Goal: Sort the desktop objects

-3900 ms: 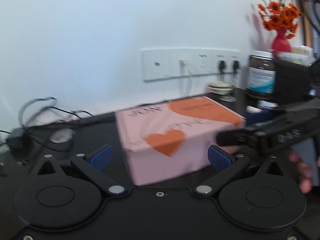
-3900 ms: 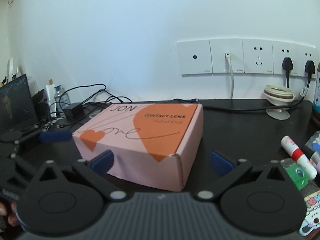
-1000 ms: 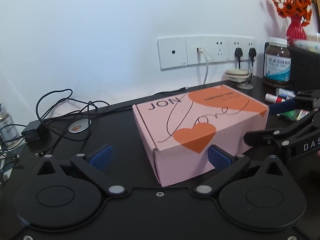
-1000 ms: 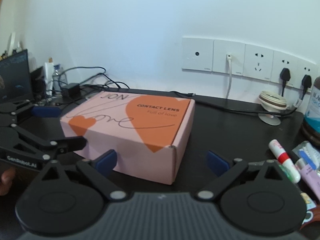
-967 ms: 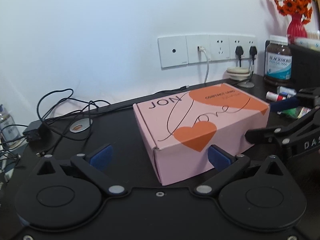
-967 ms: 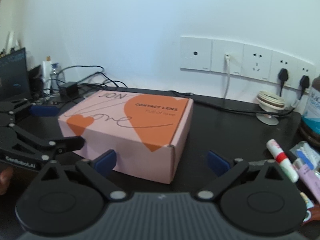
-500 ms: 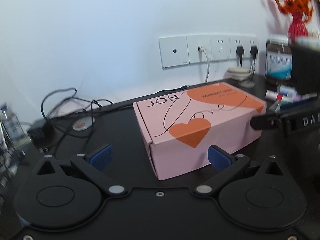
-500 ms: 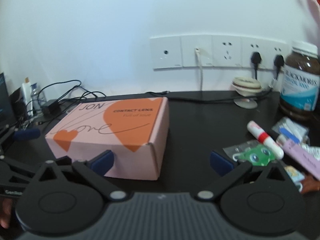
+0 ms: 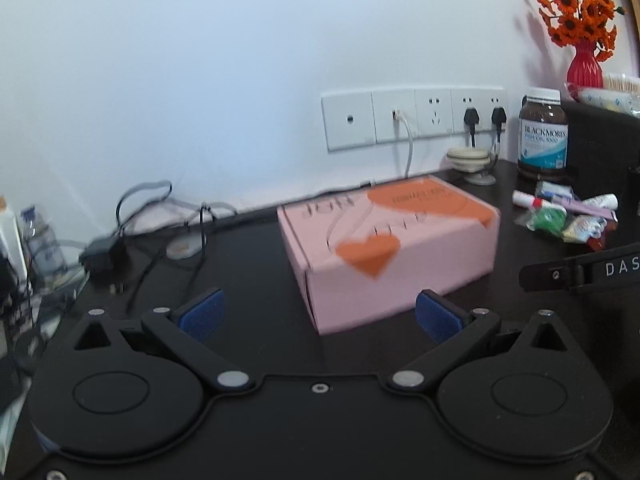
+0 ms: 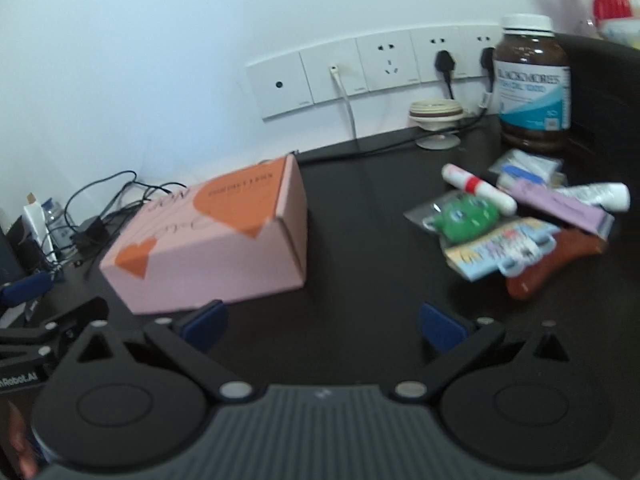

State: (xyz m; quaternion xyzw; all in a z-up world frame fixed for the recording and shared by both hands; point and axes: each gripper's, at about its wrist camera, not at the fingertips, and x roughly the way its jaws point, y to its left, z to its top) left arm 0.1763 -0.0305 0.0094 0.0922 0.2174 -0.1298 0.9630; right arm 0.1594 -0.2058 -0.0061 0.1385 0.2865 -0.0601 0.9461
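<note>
A shut pink box point(image 9: 390, 246) with orange hearts lies on the black desk point(image 9: 248, 256), also in the right wrist view as the pink box point(image 10: 216, 240). My left gripper point(image 9: 318, 314) is open, just short of the box's near corner. My right gripper point(image 10: 322, 326) is open over bare desk, between the box and a pile of small items point(image 10: 524, 220): a white-and-red tube point(image 10: 478, 188), a green toy in a bag point(image 10: 466, 216), a purple packet point(image 10: 560, 206), a cartoon packet point(image 10: 500, 252). The pile point(image 9: 568, 216) lies right of the box.
A brown supplement bottle point(image 10: 532, 84) stands at the back right beside a dark container point(image 10: 604, 92). Wall sockets point(image 9: 412, 122) carry plugs and cables. Tangled cables and an adapter point(image 9: 104, 252) lie at the left. A red vase of orange flowers point(image 9: 582, 28) stands high right.
My right gripper has swung right, off the box and toward the pile of small items. My left gripper has pulled back a little from the box. The box has stayed on the desk.
</note>
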